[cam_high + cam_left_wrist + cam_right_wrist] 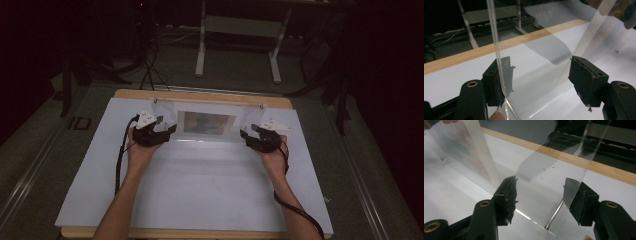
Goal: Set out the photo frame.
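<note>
Both grippers positioned at the ends of a clear acrylic frame standing on the table.

The left gripper [159, 131] and right gripper [251, 137] face each other across a transparent frame [207, 124] that stands upright on the white table surface [200, 190], near the wooden far edge [200, 96]. A printed picture insert [206, 122] sits in the frame's centre. In the left gripper view, the jaws stand wide apart; the frame's clear side panel [496, 37] runs just inside one jaw, close against its pad, while the other jaw is well clear of it. Whether the pad touches cannot be told. In the right gripper view, the jaws are likewise wide apart, the clear panel [554, 177] lies between them, and a metal pin [554, 216] of the frame lies between the jaws, nearer one jaw. Neither gripper clamps the frame.
</note>
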